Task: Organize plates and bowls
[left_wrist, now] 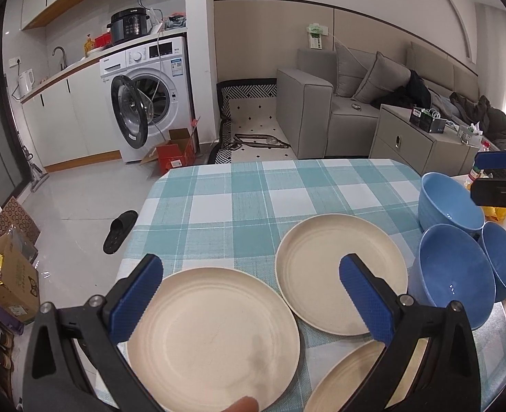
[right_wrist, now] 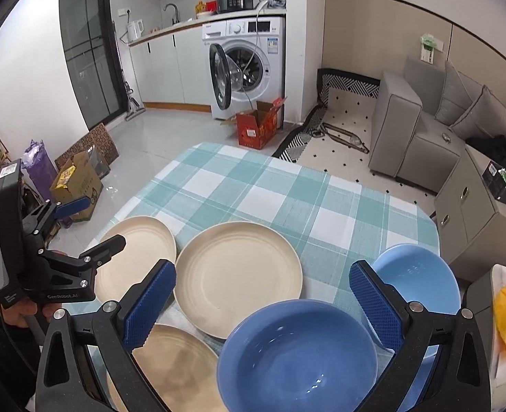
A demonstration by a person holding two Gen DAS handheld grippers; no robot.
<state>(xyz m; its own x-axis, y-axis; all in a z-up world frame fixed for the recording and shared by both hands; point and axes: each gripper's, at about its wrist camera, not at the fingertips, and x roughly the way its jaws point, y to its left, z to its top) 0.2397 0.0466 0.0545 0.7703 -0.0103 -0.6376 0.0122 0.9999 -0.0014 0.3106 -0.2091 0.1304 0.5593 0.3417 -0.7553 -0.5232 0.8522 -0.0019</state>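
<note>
- The counter (right_wrist: 287, 185), under a teal-and-white checked cloth, carries three cream plates and three blue bowls; its far half is bare cloth.
- Beyond it stand a washing machine (right_wrist: 249, 65) with its door swung open, a red carton (right_wrist: 256, 128) on the floor, a grey sofa (right_wrist: 424, 120), and a black slipper (left_wrist: 119, 230) near the counter's left edge.
- The left plate (left_wrist: 211, 340) lies flat directly under the left gripper (left_wrist: 251, 300), whose jaws are spread wide with nothing between them.
- The middle plate (left_wrist: 335, 267) sits just beside it, their rims almost touching; a third plate (left_wrist: 349, 377) lies nearer the camera (partly hidden by the gripper's right finger).
- All plates rest face up; being round, they show no long axis.
- The right gripper (right_wrist: 261, 309) hovers over the near bowl (right_wrist: 297, 357), jaws wide apart and holding nothing.
- The far bowl (right_wrist: 421, 281) stands just behind it, upright and mouth up; a third bowl (left_wrist: 503, 261) crowds beside the pair in the left wrist view, so the three are close-packed at the counter's right end.
- A hand (right_wrist: 19, 312) grips the left gripper's handle.
</note>
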